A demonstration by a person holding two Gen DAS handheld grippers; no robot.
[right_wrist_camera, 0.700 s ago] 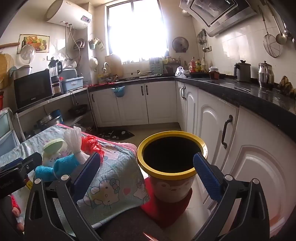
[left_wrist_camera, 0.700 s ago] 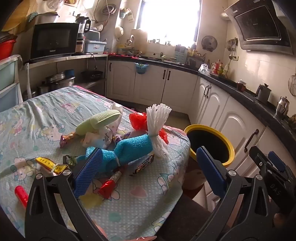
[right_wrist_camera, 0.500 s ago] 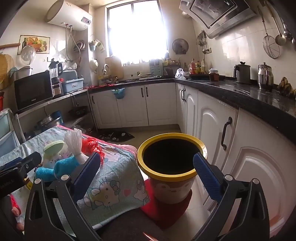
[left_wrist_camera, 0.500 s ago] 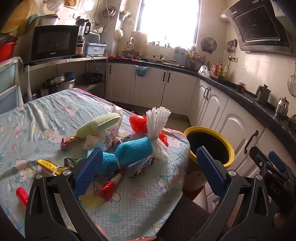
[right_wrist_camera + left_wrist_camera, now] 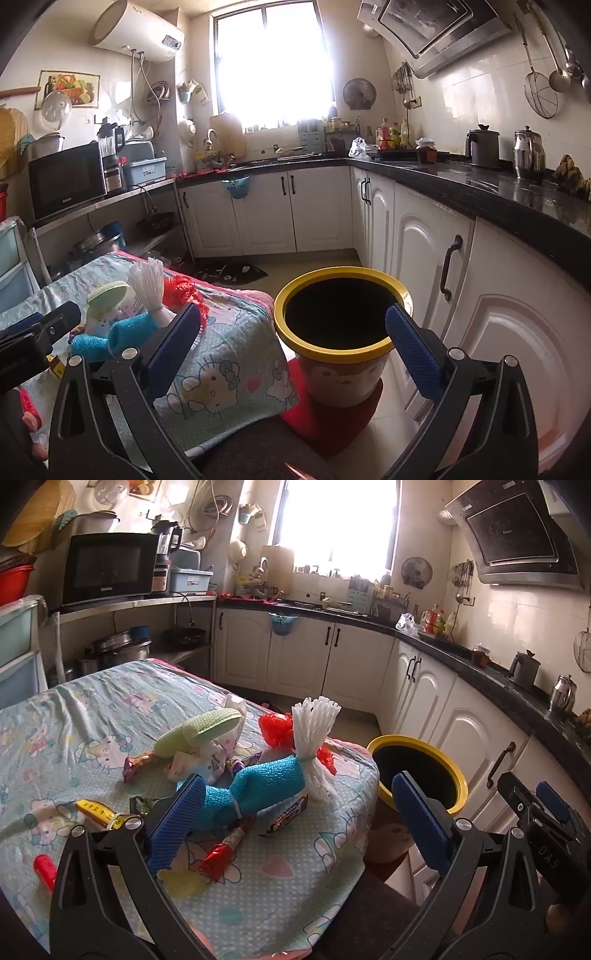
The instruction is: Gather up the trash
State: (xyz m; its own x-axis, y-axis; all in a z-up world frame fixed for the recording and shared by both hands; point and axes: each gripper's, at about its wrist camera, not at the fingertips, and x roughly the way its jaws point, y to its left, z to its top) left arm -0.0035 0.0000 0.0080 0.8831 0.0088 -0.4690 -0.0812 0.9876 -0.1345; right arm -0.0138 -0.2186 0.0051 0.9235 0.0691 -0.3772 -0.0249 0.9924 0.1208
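Trash lies in a pile on the cloth-covered table (image 5: 92, 709): a blue foam net (image 5: 266, 786), a white foam net (image 5: 314, 738), a green foam net (image 5: 199, 733), red plastic (image 5: 275, 729), several candy wrappers (image 5: 221, 853) and a yellow packet (image 5: 98, 810). The yellow-rimmed bin (image 5: 458, 775) stands on the floor beside the table's right edge. My left gripper (image 5: 297, 823) is open and empty, above the near table edge, short of the pile. My right gripper (image 5: 291, 339) is open and empty, in front of the bin (image 5: 336, 345).
White cabinets (image 5: 417, 258) under a black countertop (image 5: 480, 188) run close behind and right of the bin. A red mat (image 5: 332, 424) lies under the bin. A microwave (image 5: 107, 568) sits on a shelf far left. A red tube (image 5: 44, 867) lies near the table's front left.
The left wrist view has shifted slightly, so the pile sits a little farther off. Both grippers stay open and nothing on the table has moved.
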